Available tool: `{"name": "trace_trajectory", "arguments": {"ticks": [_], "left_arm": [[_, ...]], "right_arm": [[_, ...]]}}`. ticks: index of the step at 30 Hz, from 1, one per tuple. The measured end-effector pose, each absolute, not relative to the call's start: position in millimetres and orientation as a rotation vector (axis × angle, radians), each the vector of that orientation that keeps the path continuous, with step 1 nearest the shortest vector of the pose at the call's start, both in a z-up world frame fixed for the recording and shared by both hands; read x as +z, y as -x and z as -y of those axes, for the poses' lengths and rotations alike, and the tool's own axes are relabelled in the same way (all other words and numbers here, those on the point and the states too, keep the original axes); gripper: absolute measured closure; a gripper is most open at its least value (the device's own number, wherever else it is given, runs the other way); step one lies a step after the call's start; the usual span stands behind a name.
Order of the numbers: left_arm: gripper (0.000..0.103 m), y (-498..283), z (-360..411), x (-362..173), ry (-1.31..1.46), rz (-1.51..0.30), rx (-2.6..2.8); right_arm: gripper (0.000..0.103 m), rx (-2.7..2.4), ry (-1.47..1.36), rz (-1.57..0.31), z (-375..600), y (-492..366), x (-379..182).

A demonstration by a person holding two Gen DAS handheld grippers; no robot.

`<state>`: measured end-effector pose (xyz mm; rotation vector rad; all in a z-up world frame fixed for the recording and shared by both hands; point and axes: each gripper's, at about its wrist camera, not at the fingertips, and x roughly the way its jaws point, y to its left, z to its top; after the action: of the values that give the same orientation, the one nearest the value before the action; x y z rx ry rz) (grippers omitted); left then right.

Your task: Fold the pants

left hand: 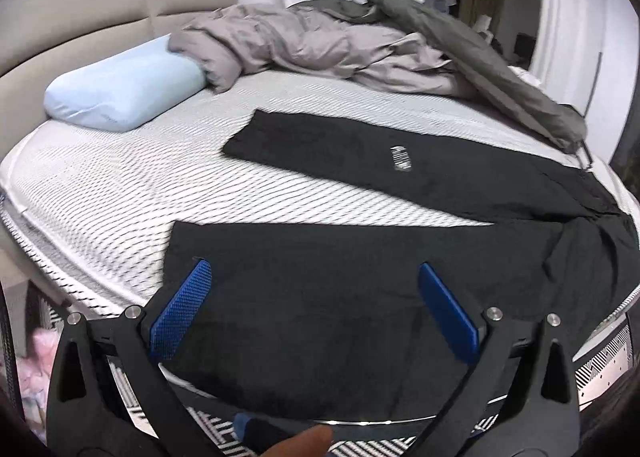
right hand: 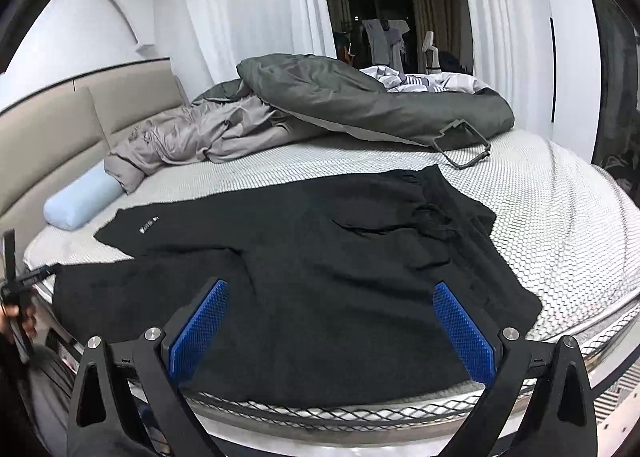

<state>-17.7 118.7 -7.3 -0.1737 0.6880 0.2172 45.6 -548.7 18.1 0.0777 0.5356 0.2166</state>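
Note:
Black pants (left hand: 360,297) lie spread flat on the bed with the two legs apart, the far leg (left hand: 360,161) carrying a small white logo. In the right wrist view the same pants (right hand: 340,257) show their waistband and drawstring at the right. My left gripper (left hand: 314,269) hovers open over the near leg close to its hem, blue pads wide apart, nothing between them. My right gripper (right hand: 330,289) is open above the hip and upper-leg area near the bed's front edge. The left gripper (right hand: 16,281) shows small at the left edge of the right wrist view.
A white patterned mattress (left hand: 120,185) carries a light blue pillow (left hand: 124,89) at the back left and a rumpled grey duvet (right hand: 320,109) along the far side. A beige headboard (left hand: 80,9) stands at the left, white curtains behind. A fingertip (left hand: 308,443) shows at the bottom.

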Motion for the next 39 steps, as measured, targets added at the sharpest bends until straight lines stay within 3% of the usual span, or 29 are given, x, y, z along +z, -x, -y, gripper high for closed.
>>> {"name": "trace_trajectory", "arguments": {"ticks": [9, 12, 15, 19, 25, 26, 31, 36, 37, 39], "left_arm": [[0.001, 19, -189, -24, 0.212, -0.756, 0.278], [0.008, 3, -211, -35, 0.241, -0.799, 0.257], [0.020, -25, -232, -54, 0.235, -0.884, 0.253], [0.066, -40, -240, -63, 0.205, -0.911, 0.245], [0.081, -51, -248, -36, 0.161, -0.830, 0.230], [0.095, -57, -250, -32, 0.158, -0.823, 0.226], [0.097, -116, -260, -14, 0.147, -0.832, 0.248], [0.094, -144, -282, -35, 0.216, -0.938, 0.270], [0.089, -139, -282, -37, 0.217, -0.930, 0.260], [0.060, -128, -281, -38, 0.244, -0.930, 0.216]], "right_arm": [[0.000, 0.194, -0.088, -0.532, 550, -46, 12], [0.000, 0.194, -0.103, -0.552, 551, -53, 9], [0.000, 0.193, -0.126, -0.577, 554, -63, 5], [0.000, 0.168, -0.126, -0.598, 555, -73, 3], [0.000, 0.132, -0.121, -0.595, 559, -81, 8], [0.000, 0.124, -0.120, -0.594, 560, -84, 9], [0.000, 0.103, -0.106, -0.598, 566, -100, 18], [0.000, 0.062, -0.095, -0.621, 577, -101, 18], [0.000, 0.052, -0.096, -0.630, 582, -99, 17], [0.000, 0.020, -0.114, -0.647, 598, -93, 11]]}}
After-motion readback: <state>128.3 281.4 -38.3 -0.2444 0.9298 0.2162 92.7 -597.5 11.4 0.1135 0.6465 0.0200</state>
